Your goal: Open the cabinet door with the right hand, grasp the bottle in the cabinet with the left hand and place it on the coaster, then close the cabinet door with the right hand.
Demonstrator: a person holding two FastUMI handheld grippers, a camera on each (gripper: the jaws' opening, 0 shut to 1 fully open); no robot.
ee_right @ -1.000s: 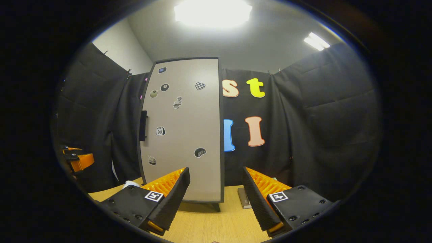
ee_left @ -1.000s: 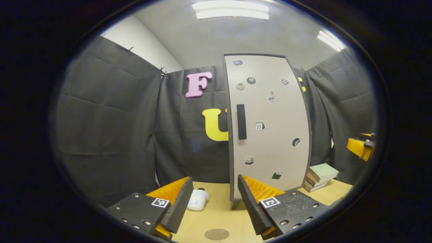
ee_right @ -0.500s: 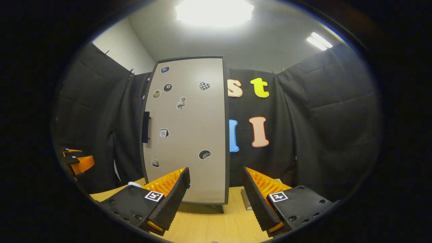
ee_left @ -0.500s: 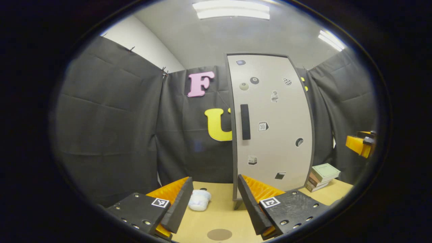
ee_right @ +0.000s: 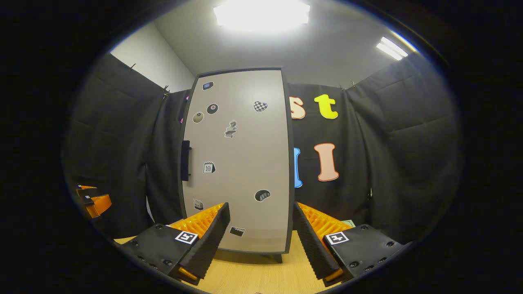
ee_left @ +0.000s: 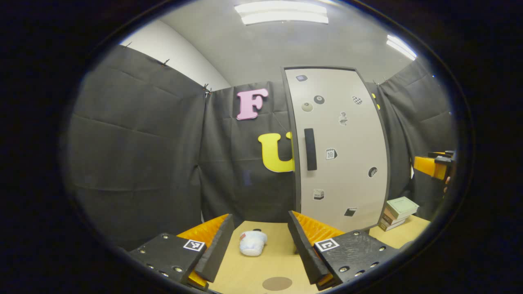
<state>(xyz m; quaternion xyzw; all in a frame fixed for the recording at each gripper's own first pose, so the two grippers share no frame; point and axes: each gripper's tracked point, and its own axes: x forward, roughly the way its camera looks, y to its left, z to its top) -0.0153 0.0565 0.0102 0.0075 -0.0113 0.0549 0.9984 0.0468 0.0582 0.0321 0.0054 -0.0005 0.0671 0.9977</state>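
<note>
While the cabinet (ee_left: 341, 149) stands shut on the table (ee_left: 261, 265), the left gripper (ee_left: 259, 241) is held wide apart and empty in the left gripper view, above the tabletop and short of the door. The dark handle (ee_left: 310, 149) is seen at the door's left edge, and small stickers are scattered over the pale panel. A round brown coaster (ee_left: 277, 283) lies on the table near the bottom edge, between the fingers. A small white object (ee_left: 252, 242) lies on its side farther back, left of the cabinet; what it is cannot be told. A stack of books (ee_left: 397, 212) rests to the cabinet's right, and the right gripper (ee_left: 433, 166) is glimpsed at the far right. In the right gripper view, the right gripper (ee_right: 261, 239) is likewise spread wide with nothing between its fingers, pointed at the lower door. The handle (ee_right: 185, 160) is untouched, and the left gripper (ee_right: 93, 201) is seen at the far left. The bottle cannot be seen behind the closed door.
</note>
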